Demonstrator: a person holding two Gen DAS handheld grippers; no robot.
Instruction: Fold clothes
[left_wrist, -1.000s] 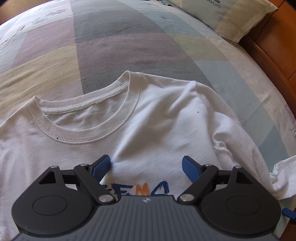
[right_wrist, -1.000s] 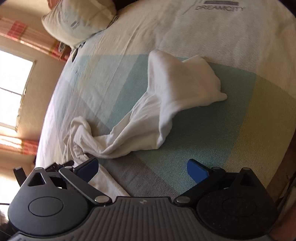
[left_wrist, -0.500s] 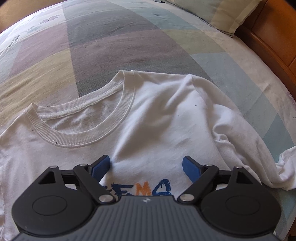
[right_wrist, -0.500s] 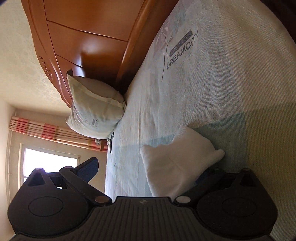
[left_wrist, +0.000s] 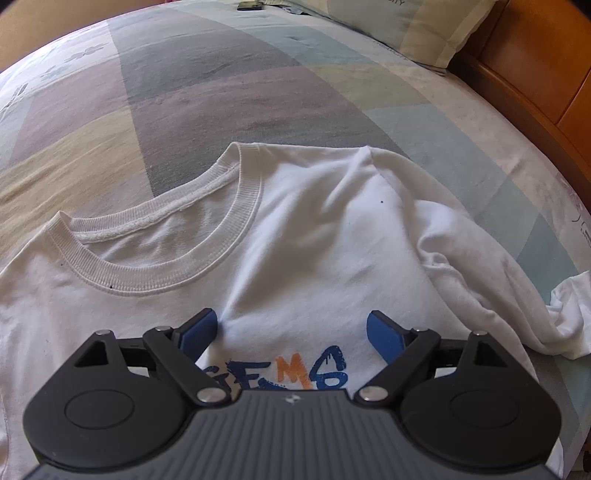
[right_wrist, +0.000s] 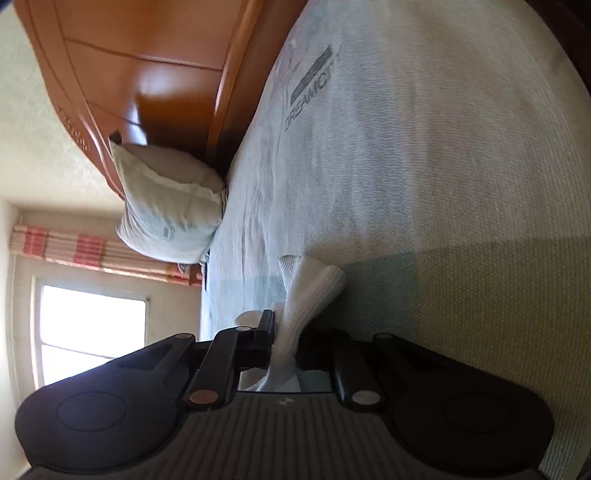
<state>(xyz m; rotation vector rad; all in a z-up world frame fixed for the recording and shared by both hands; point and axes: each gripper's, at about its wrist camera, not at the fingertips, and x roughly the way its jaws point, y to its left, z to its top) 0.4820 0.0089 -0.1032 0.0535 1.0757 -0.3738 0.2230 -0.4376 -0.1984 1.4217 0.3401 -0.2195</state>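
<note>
A white T-shirt (left_wrist: 295, 251) with a ribbed collar (left_wrist: 166, 280) and a blue and orange print lies face up on the patchwork bedspread (left_wrist: 221, 110). My left gripper (left_wrist: 291, 321) hovers low over the chest just above the print, its jaws opening with only flat cloth under them and nothing gripped. The shirt's long sleeve (left_wrist: 480, 258) trails off to the right. In the right wrist view the sleeve's cuff end (right_wrist: 310, 291) sticks out from my right gripper (right_wrist: 286, 328), whose jaws are closing on it and pinch the cloth, low over the bed.
A pale pillow (left_wrist: 406, 26) leans on the wooden headboard (left_wrist: 535, 74) at the far right. In the right wrist view, which is rolled on its side, the same pillow (right_wrist: 166, 210) and the headboard (right_wrist: 147, 74) show, with a bright window (right_wrist: 88, 332) beyond.
My right gripper came down onto the sleeve end and its jaws went from wide open to pinched on the cuff. The left gripper stayed over the chest and rolled slightly.
</note>
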